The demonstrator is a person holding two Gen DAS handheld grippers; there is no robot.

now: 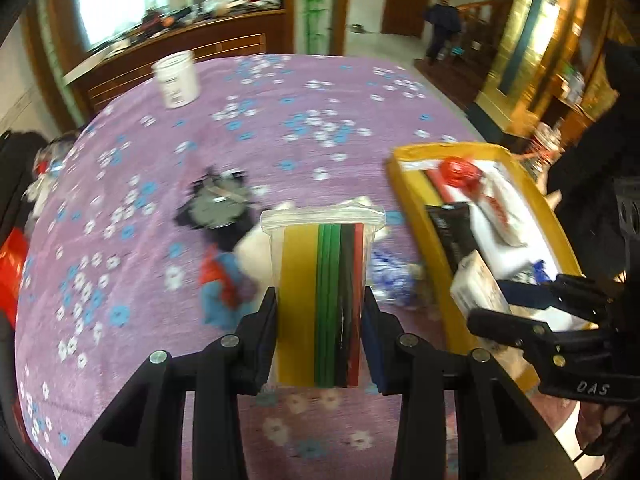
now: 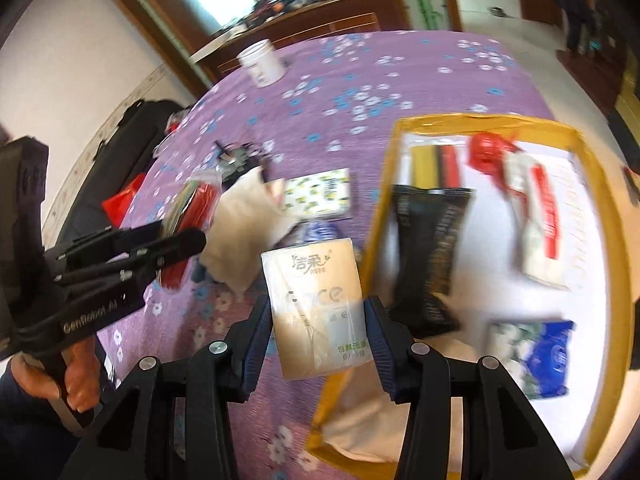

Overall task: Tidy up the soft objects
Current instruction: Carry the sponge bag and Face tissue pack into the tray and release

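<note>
My left gripper [image 1: 320, 308] is shut on a clear zip bag of coloured strips [image 1: 322, 292], yellow, green, black and red, held above the purple flowered tablecloth [image 1: 240, 140]. My right gripper [image 2: 318, 320] is shut on a beige tissue pack [image 2: 316, 304], held over the left rim of the yellow-edged tray [image 2: 600, 208]. The tray also shows in the left wrist view [image 1: 416, 216]. In it lie a black packet [image 2: 430, 248], a red-and-white packet [image 2: 540, 216], a red bag [image 2: 486, 148] and a blue-and-white packet [image 2: 536, 352]. The right gripper with its pack appears in the left wrist view [image 1: 516, 312].
On the cloth left of the tray lie a cream cloth pouch [image 2: 244, 224], a patterned tissue pack [image 2: 320, 194], a dark grey item [image 1: 218, 204] and a red-and-blue item [image 1: 224, 284]. A white tub [image 1: 176, 80] stands at the far side.
</note>
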